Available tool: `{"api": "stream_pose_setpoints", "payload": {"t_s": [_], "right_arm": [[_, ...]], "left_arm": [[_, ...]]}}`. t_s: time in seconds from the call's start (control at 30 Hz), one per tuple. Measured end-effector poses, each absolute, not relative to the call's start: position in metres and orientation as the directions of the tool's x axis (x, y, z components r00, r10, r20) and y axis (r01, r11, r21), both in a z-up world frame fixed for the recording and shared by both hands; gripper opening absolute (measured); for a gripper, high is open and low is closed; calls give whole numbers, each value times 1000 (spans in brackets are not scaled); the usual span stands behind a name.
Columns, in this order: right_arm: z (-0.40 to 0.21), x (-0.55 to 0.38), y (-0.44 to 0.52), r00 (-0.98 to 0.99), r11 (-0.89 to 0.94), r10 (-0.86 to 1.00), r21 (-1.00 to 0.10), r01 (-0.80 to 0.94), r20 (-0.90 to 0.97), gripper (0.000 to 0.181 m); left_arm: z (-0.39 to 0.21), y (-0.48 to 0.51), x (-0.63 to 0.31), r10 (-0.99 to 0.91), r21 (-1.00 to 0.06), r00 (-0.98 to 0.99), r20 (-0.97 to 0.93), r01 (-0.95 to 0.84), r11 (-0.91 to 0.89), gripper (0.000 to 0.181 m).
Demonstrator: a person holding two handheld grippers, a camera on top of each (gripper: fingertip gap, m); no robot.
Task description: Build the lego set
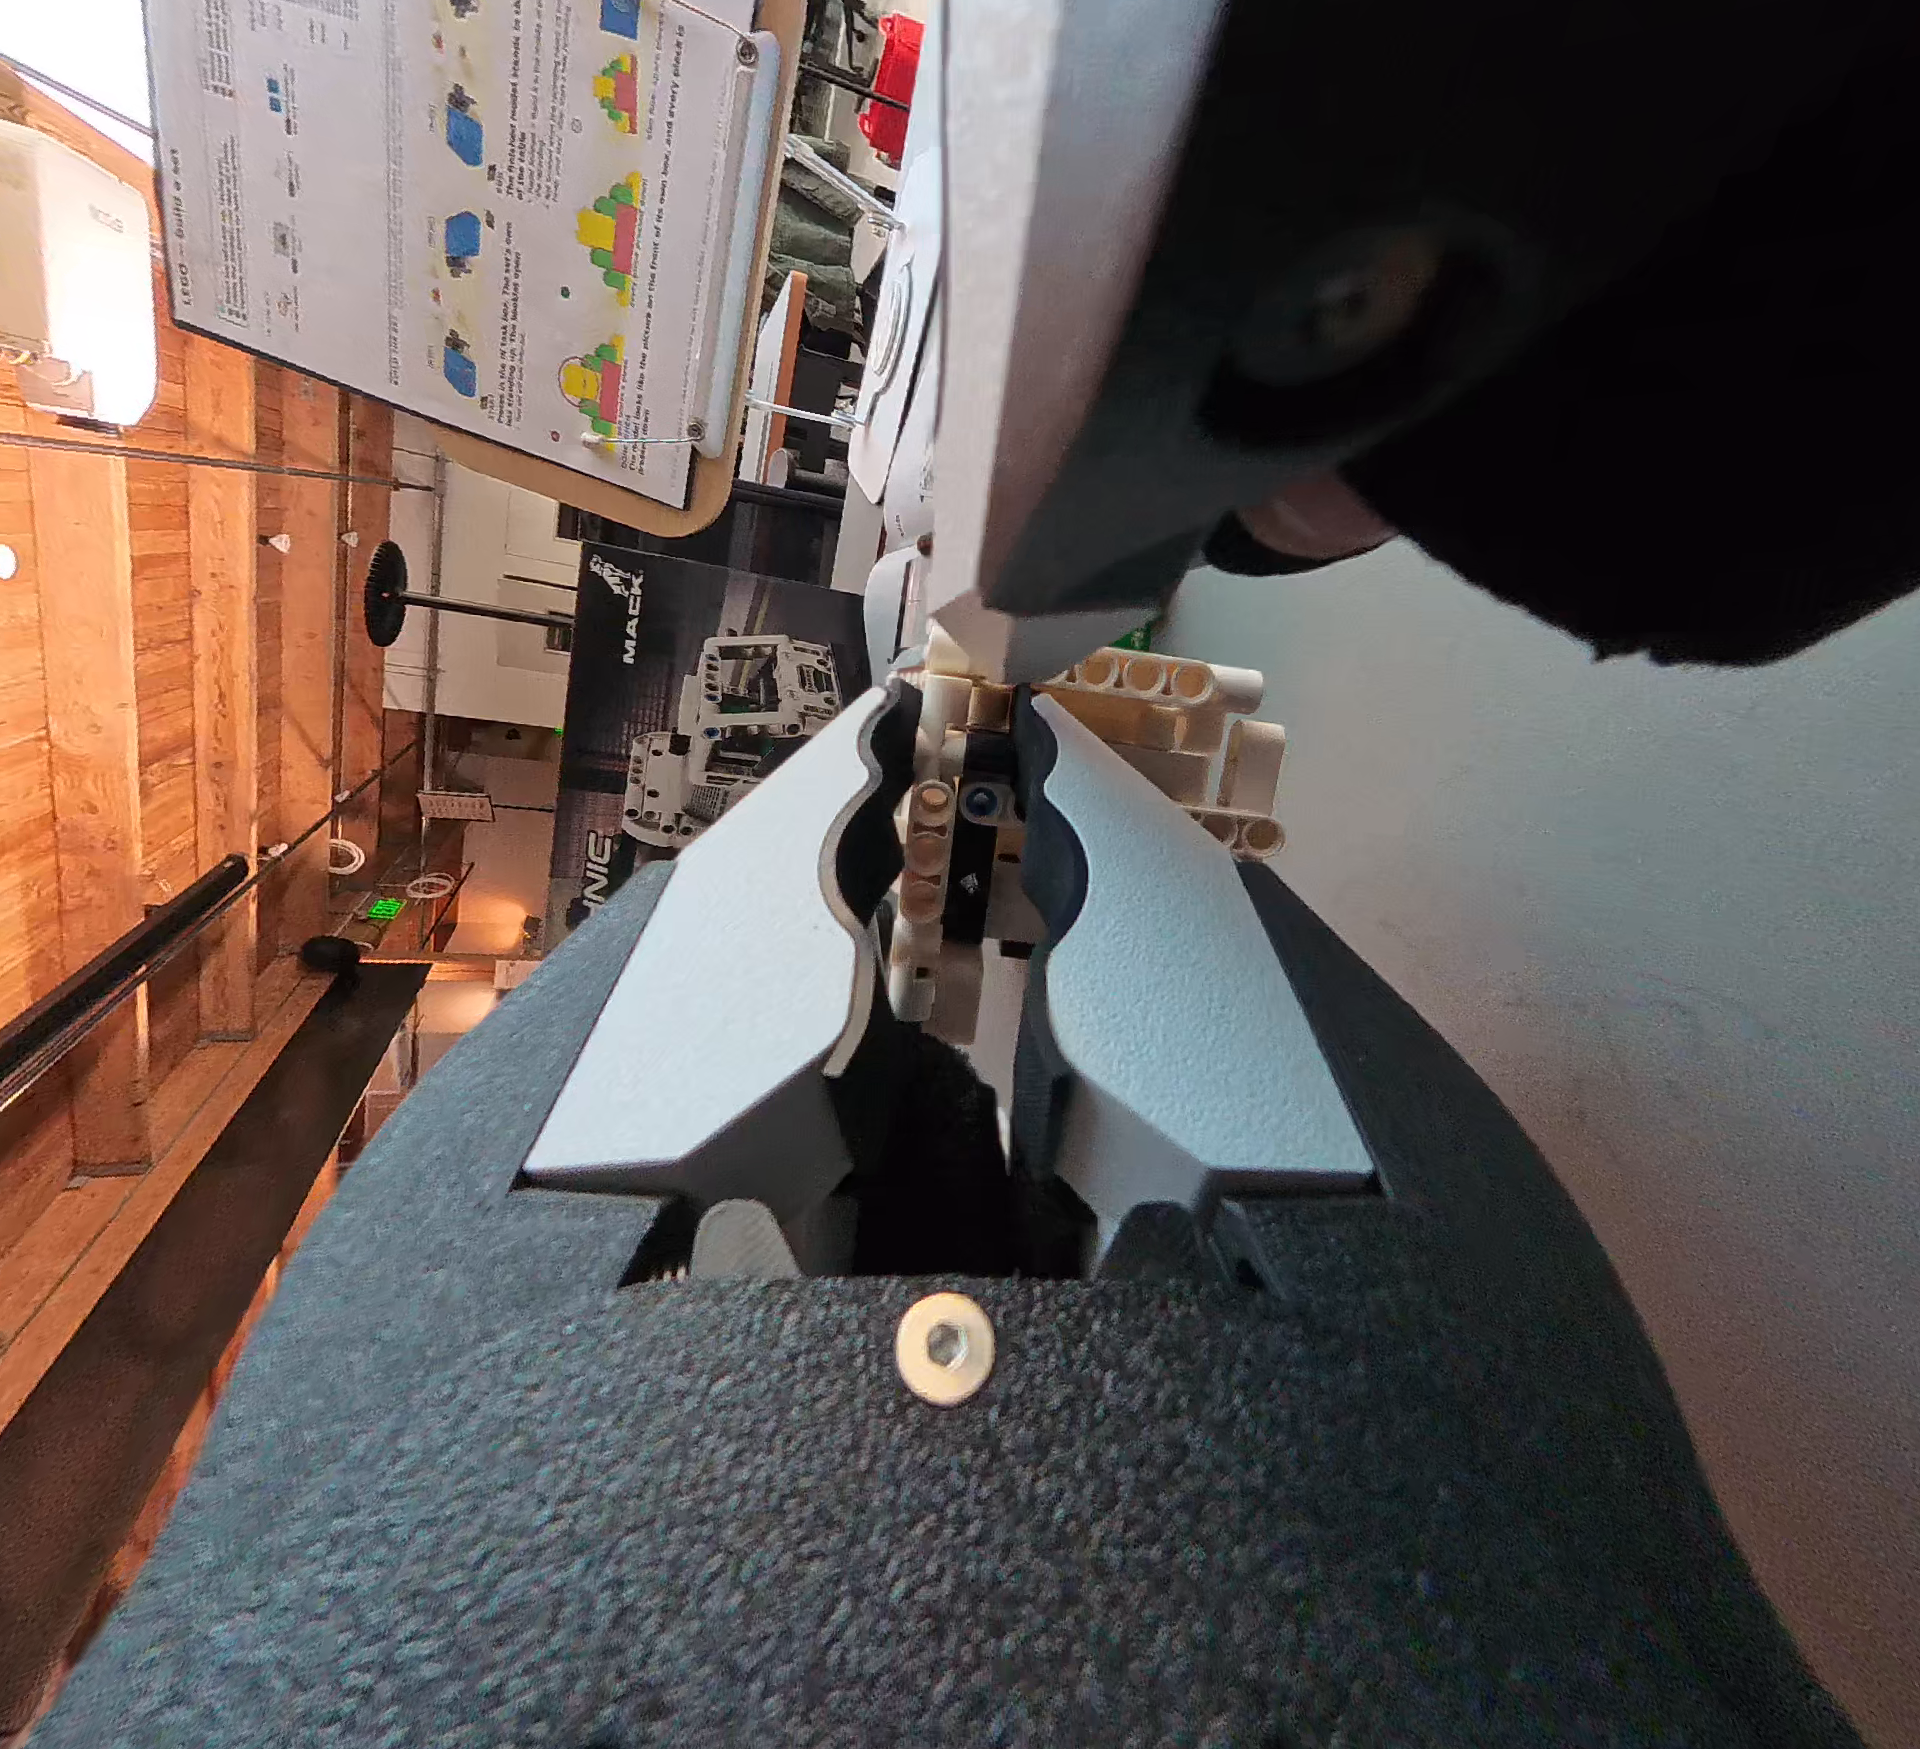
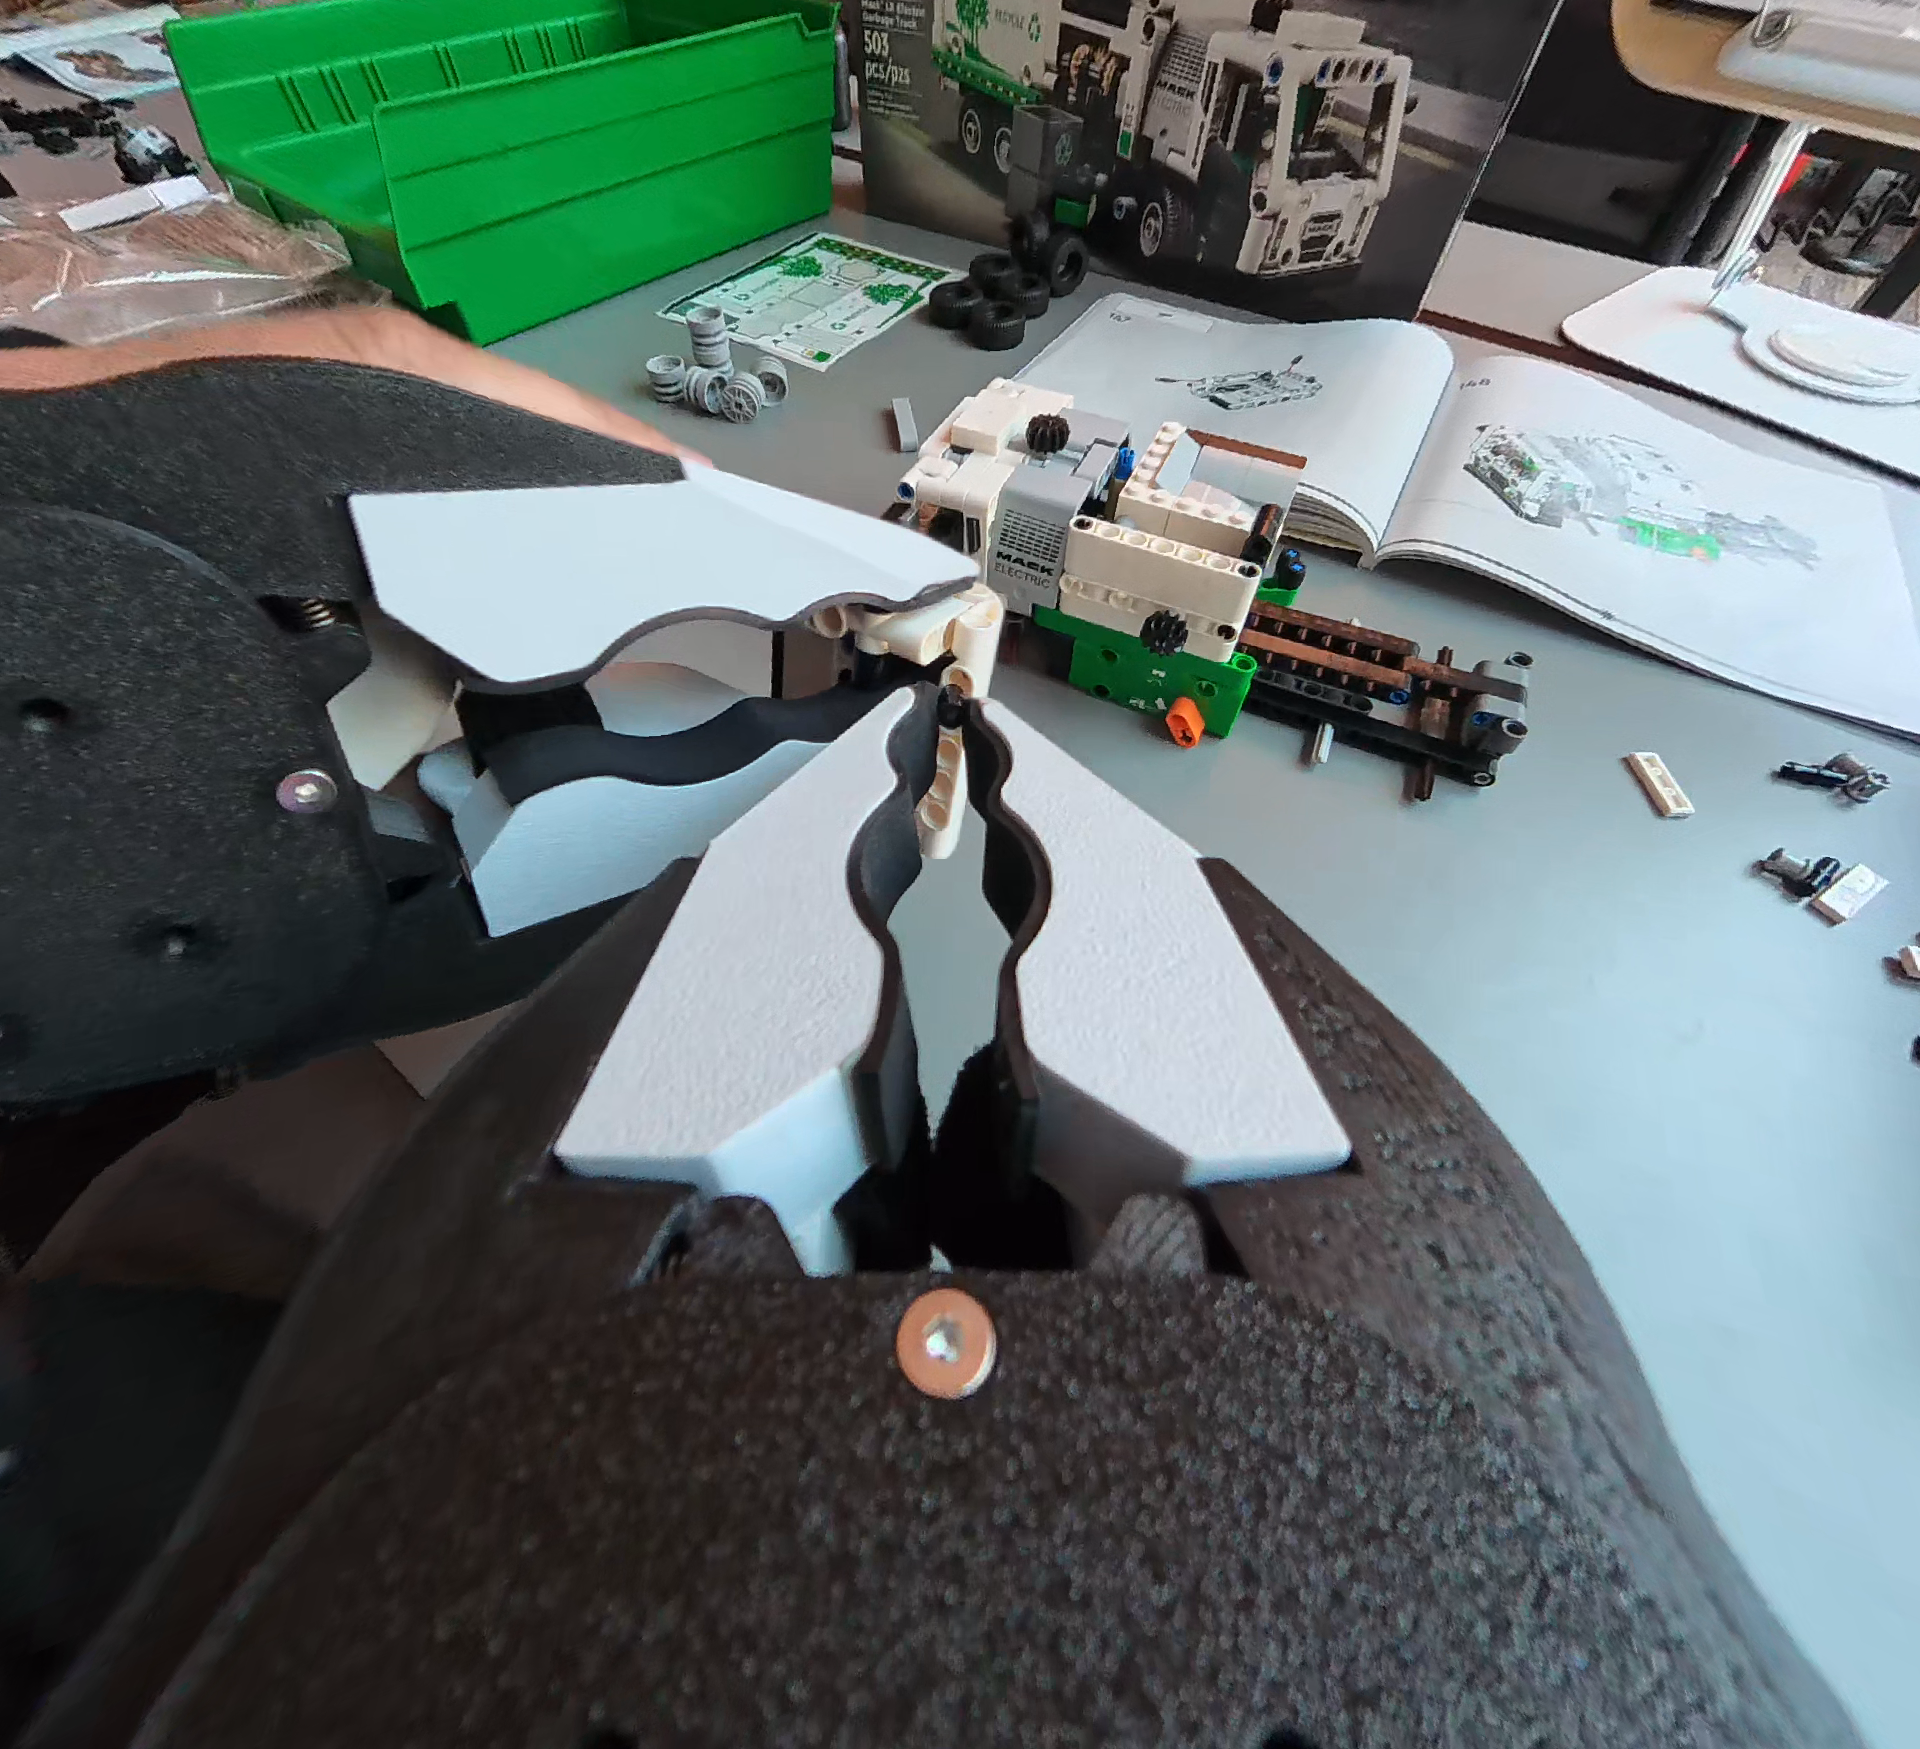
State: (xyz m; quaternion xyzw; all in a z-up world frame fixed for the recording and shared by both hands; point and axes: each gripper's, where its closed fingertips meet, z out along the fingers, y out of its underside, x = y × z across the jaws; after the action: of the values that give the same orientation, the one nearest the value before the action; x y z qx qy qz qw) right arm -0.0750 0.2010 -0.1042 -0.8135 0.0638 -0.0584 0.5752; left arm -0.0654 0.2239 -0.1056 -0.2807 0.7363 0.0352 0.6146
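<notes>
My left gripper (image 1: 961, 702) is shut on a small white sub-assembly (image 1: 928, 878) with a black piece in it. In the right wrist view this gripper (image 2: 935, 634) comes in from the left, holding the sub-assembly (image 2: 914, 624) above the table. My right gripper (image 2: 945, 702) is shut on a white beam (image 2: 940, 800) with a black pin at its top end, which touches the sub-assembly. The right gripper also shows in the left wrist view (image 1: 987, 639), tips against the sub-assembly. The partly built white, grey and green truck (image 2: 1091, 556) stands on the grey table (image 2: 1455, 972) just behind.
An open instruction booklet (image 2: 1507, 473) lies right of the truck. A green bin (image 2: 520, 120), the set's box (image 2: 1143, 37), black tyres (image 2: 997, 286), grey wheel hubs (image 2: 717, 369) and a sticker sheet (image 2: 810, 297) are behind. Small loose parts (image 2: 1818, 878) lie at right. A clipboard stand (image 1: 468, 141) holds a sheet. Less than 4 cm separates the two grippers' tips.
</notes>
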Motion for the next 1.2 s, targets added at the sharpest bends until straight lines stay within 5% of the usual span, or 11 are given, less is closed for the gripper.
{"api": "stream_pose_setpoints", "payload": {"t_s": [0.53,0.83,1.2], "right_arm": [[-103,-69,199,968,-240,-221,-969,64,118,3],[-106,-71,200,964,-219,-216,-970,108,156,3],[-97,-70,196,910,-187,-241,-936,296,336,3]], "left_arm": [[-110,221,-61,-519,-435,-50,-853,-482,760,17],[-113,221,-63,-515,-432,-45,-856,-486,760,17],[-106,212,-66,-577,-516,-5,-817,-441,734,16]]}}
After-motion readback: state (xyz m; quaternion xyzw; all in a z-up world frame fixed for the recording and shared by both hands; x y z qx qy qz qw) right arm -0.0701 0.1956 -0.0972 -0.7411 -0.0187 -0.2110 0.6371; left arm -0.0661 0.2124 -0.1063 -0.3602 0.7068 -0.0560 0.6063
